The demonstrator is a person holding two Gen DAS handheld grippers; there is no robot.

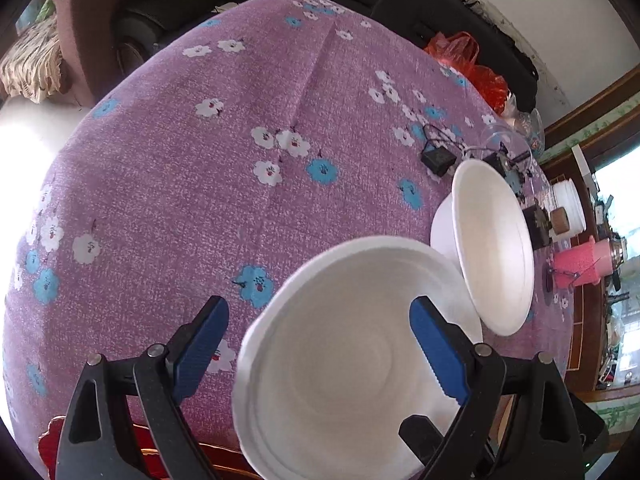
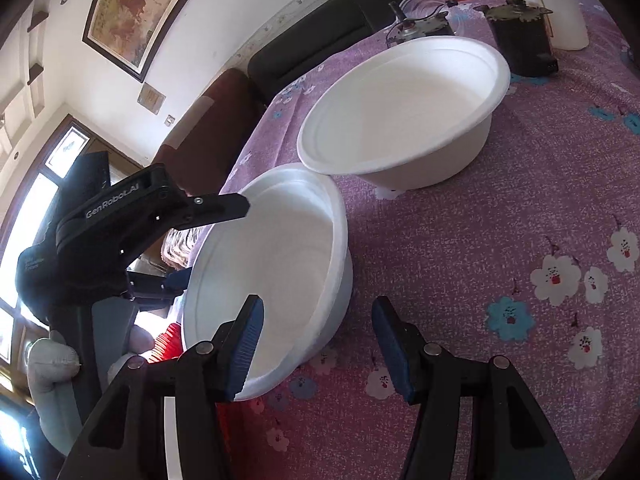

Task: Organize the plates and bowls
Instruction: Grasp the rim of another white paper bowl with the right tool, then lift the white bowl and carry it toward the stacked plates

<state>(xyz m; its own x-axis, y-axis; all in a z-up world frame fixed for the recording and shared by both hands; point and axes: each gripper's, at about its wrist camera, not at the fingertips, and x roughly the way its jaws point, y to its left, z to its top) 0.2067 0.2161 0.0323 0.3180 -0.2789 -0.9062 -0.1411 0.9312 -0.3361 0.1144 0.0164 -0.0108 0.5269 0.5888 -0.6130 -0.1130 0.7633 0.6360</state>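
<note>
Two white foam bowls sit on the purple flowered tablecloth [image 1: 200, 184]. The near bowl [image 1: 352, 360] is close under my left gripper [image 1: 320, 344], which is open; its right finger lies over the bowl, its left finger over the cloth. The far bowl [image 1: 492, 248] touches the near bowl's rim. In the right wrist view the near bowl [image 2: 276, 276] is at the table's edge, with the far bowl [image 2: 404, 108] behind it. My right gripper [image 2: 318, 348] is open, its fingers either side of the near bowl's rim. The left gripper [image 2: 224, 208] reaches over the bowl from the left.
A small black box with wire [image 1: 438, 158], a clear glass dish [image 1: 508, 140] and a red plastic bag [image 1: 464, 56] lie at the far right. A dark jar [image 2: 520, 36] and a white container [image 2: 564, 4] stand behind the far bowl. A pink basket [image 1: 580, 268] stands off the table.
</note>
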